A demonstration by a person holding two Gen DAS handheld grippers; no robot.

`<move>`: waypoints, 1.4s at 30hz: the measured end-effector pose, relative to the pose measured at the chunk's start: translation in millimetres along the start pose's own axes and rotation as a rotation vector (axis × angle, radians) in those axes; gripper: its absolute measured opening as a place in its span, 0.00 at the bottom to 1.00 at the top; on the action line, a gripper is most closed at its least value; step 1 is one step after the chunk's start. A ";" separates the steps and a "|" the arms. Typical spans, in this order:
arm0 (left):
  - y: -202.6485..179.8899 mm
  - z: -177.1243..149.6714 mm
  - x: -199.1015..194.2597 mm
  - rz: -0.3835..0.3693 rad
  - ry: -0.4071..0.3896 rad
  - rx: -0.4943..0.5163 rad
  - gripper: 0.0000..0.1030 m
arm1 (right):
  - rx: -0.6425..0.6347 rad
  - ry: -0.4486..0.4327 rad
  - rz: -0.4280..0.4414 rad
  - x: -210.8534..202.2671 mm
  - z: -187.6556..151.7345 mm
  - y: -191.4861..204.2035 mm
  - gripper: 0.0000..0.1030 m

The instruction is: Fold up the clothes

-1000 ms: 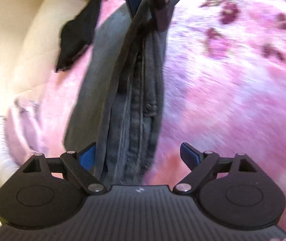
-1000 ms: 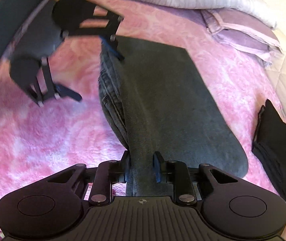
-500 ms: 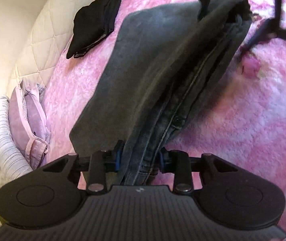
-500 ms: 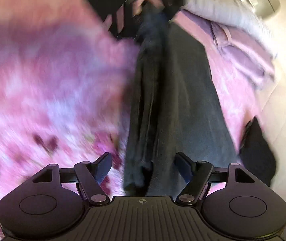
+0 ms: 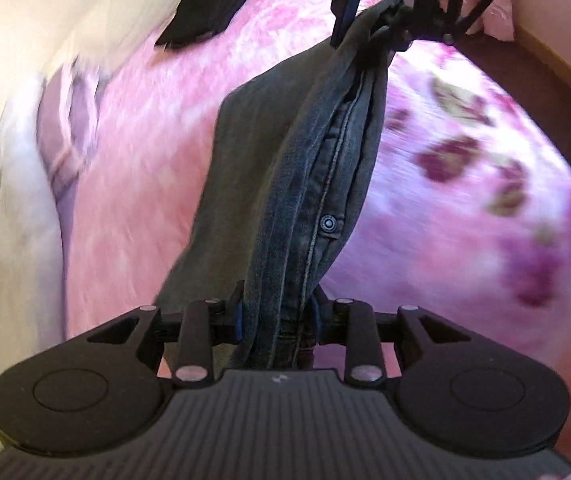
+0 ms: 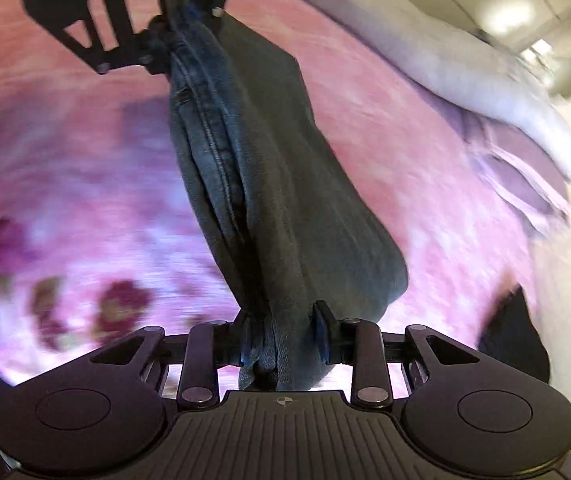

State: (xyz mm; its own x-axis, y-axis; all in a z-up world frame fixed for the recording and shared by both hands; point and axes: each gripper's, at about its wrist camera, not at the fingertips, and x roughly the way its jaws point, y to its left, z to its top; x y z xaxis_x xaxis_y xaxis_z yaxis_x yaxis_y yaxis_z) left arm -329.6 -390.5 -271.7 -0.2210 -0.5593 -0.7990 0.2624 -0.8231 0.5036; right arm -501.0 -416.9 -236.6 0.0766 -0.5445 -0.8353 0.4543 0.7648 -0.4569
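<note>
Dark grey-blue jeans (image 5: 309, 168), folded lengthwise, hang stretched between my two grippers above a pink flowered blanket (image 5: 465, 208). My left gripper (image 5: 277, 316) is shut on one end of the jeans, near the waistband button. My right gripper (image 6: 283, 338) is shut on the other end of the jeans (image 6: 269, 184). Each gripper shows at the top of the other's view: the right one (image 5: 381, 20) and the left one (image 6: 181, 12), both clamped on the cloth. The free part of the jeans sags toward the blanket.
A black folded garment (image 5: 209, 4) lies on the blanket by the cream quilted headboard, and also shows in the right wrist view (image 6: 513, 336). A lilac pillow (image 6: 517, 176) and a white rolled duvet (image 6: 445, 64) lie along the bed's edge. A wooden bed frame (image 5: 557, 64) runs at the right.
Both grippers took turns opening and closing on the jeans' ends: the left closed first, then the right reopened and closed again. Now both hold the jeans, lifted off the blanket.
</note>
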 end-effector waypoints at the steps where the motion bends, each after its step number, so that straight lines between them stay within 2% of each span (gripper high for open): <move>1: -10.1 -4.1 -5.7 0.006 0.008 -0.037 0.25 | -0.026 -0.006 0.021 -3.0 -0.5 8.6 0.29; 5: -48.1 -13.0 -17.8 0.055 0.039 -0.138 0.25 | -0.092 -0.041 0.075 -7.8 -12.7 33.5 0.29; 10: -82.7 -13.5 -8.7 0.154 0.054 -0.155 0.24 | -0.110 -0.101 0.102 3.8 -41.0 54.3 0.29; 18: -141.3 -17.3 -2.5 0.362 0.072 -0.149 0.24 | -0.154 -0.293 0.036 18.8 -80.7 82.0 0.29; 24: -192.1 -30.3 -22.1 0.506 0.129 -0.213 0.24 | -0.230 -0.392 0.014 10.9 -86.3 115.6 0.29; 32: -247.9 -49.9 -62.4 0.559 0.256 -0.271 0.24 | -0.335 -0.335 -0.011 -18.8 -62.7 197.2 0.29; 38: -262.7 -48.1 -62.2 0.564 0.294 -0.260 0.25 | -0.399 -0.267 -0.085 -22.5 -58.2 239.6 0.31; 42: -268.6 -47.6 -65.0 0.569 0.299 -0.264 0.28 | -0.421 -0.249 -0.130 -21.2 -57.5 253.7 0.33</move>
State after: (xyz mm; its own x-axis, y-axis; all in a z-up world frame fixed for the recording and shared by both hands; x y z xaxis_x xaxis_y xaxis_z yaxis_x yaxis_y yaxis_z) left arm -341.0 -128.3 -370.7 0.2772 -0.8145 -0.5096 0.4884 -0.3373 0.8048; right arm -438.3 -191.5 -352.4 0.2760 -0.6705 -0.6887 0.0803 0.7301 -0.6786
